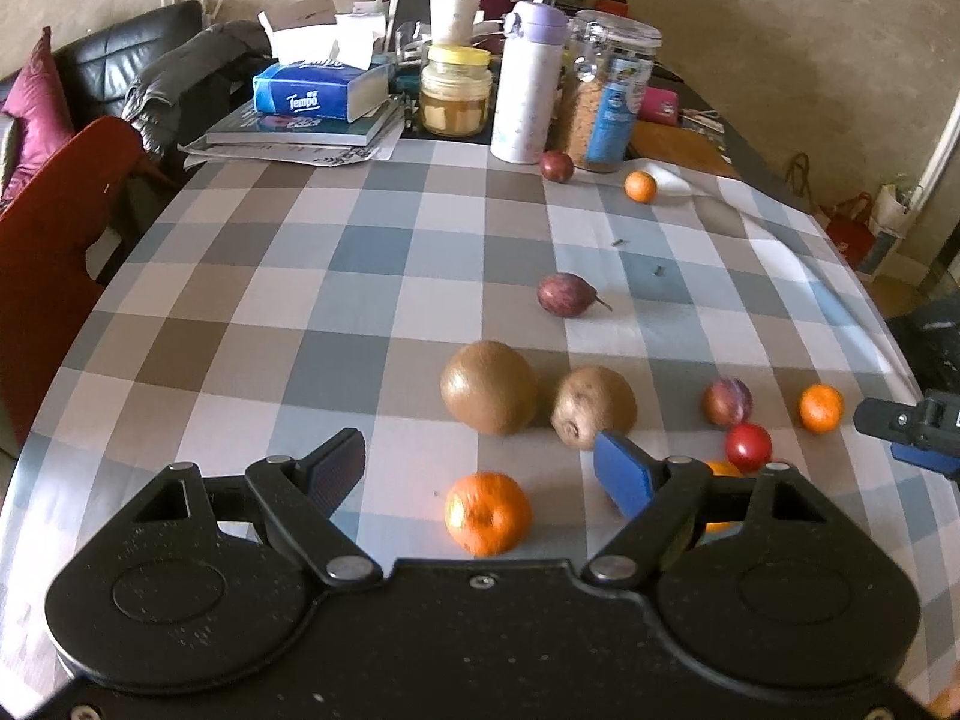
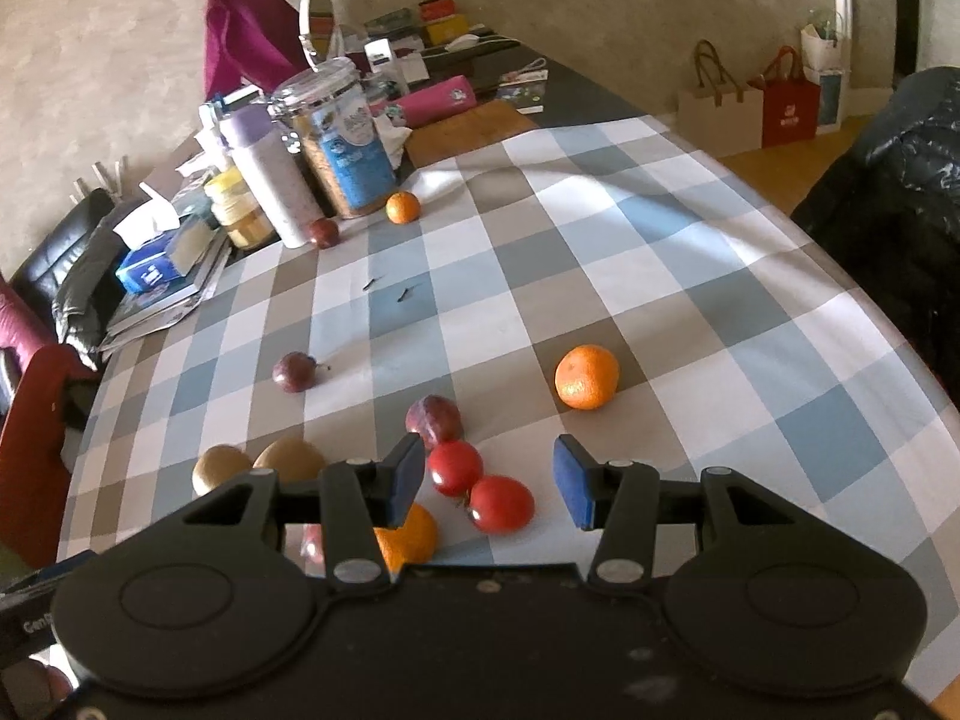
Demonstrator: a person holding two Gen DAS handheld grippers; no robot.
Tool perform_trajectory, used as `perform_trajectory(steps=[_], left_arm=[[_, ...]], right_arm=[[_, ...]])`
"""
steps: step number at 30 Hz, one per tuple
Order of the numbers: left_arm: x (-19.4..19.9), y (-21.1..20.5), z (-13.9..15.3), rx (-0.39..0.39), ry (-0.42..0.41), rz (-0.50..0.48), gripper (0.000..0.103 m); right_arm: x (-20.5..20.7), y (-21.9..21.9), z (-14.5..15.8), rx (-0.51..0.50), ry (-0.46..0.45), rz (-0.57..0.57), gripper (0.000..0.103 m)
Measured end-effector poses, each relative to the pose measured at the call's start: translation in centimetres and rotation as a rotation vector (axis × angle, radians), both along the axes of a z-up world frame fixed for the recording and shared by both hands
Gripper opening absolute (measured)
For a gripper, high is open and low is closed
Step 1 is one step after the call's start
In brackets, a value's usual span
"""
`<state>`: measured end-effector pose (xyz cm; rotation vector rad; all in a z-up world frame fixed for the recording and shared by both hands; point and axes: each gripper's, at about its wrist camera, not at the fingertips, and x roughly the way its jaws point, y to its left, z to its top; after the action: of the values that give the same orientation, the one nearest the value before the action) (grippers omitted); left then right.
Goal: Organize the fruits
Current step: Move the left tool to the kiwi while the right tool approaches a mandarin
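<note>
My left gripper [image 1: 480,474] is open over the checked tablecloth [image 1: 300,312], and a mandarin [image 1: 487,513] lies between its fingers without touching them. Just beyond sit two brown kiwis [image 1: 489,387] [image 1: 594,407], then a purple passion fruit [image 1: 563,294]. My right gripper [image 2: 489,480] is open too, with two red tomatoes [image 2: 456,467] [image 2: 501,504] between its pads. A plum [image 2: 433,420] lies ahead of the left pad, and another mandarin [image 2: 408,537] sits partly under it. A larger mandarin [image 2: 586,376] rests ahead on the right.
At the far end a dark red fruit [image 1: 556,166] and a small mandarin [image 1: 639,186] lie beside a white flask [image 1: 527,81], jars [image 1: 606,90], a tissue pack [image 1: 318,90] and books. A red chair [image 1: 54,252] stands left. A dark jacket [image 2: 900,192] hangs by the table's right edge.
</note>
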<state>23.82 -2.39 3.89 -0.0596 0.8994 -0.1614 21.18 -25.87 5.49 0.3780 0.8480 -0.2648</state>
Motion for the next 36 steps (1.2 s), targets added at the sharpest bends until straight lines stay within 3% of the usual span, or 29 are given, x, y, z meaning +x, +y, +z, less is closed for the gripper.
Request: perform_trajectory(steps=[16,22,31,36], left_arm=[[4.8,-1.9,-3.6,-0.004,0.061,0.059,0.084],[5.9,-2.2,-4.4,-0.024,0.059,0.132,0.084],[7.0,-2.6,-4.7,-0.011,-0.018,0.193,0.084],[7.3,-2.5,-5.3,-0.006,-0.020,0.191,0.084]], right_arm=[[6.2,1.7,-3.6,0.016,0.041,-0.048,0.050],[7.5,1.7,-5.1,0.068,0.077,-0.057,0.050],[6.9,0.8,-5.4,-0.009,-0.023,-0.218,0.050],[6.8,1.0,-5.7,-0.053,-0.043,-0.185,0.050]])
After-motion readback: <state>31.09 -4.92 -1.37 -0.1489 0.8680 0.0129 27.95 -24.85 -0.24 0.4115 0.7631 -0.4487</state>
